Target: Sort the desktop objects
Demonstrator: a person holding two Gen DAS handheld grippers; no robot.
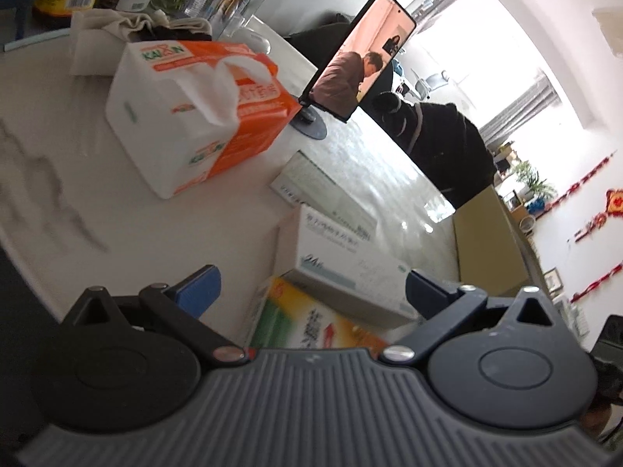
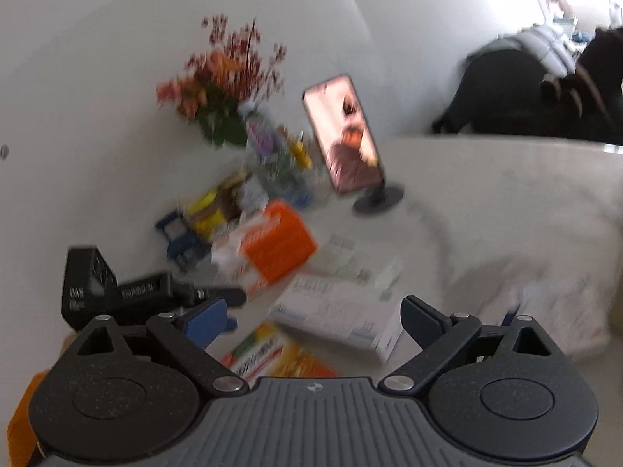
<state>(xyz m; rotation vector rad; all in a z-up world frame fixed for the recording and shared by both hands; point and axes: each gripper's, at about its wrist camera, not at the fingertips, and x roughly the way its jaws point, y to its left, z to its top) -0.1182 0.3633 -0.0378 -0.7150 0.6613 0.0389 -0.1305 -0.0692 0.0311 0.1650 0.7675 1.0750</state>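
In the left wrist view my left gripper [image 1: 311, 292] is open and empty, its blue pads either side of a white medicine box [image 1: 342, 272]. A yellow-green box [image 1: 311, 327] lies just below it and a flat pale-green box [image 1: 323, 190] behind. An orange-and-white tissue pack [image 1: 194, 116] stands on the marble table [image 1: 58, 194] to the left. In the blurred right wrist view my right gripper [image 2: 315, 319] is open and empty above the white box [image 2: 338, 311], the yellow box [image 2: 272, 358] and the tissue pack [image 2: 268, 249].
A phone on a round stand [image 1: 358, 66] plays a video behind the boxes; it also shows in the right wrist view [image 2: 342, 136]. Bottles and a cloth bag [image 1: 128, 23] crowd the table's back. Flowers [image 2: 226, 89] and the left gripper's body [image 2: 117, 288] show at left.
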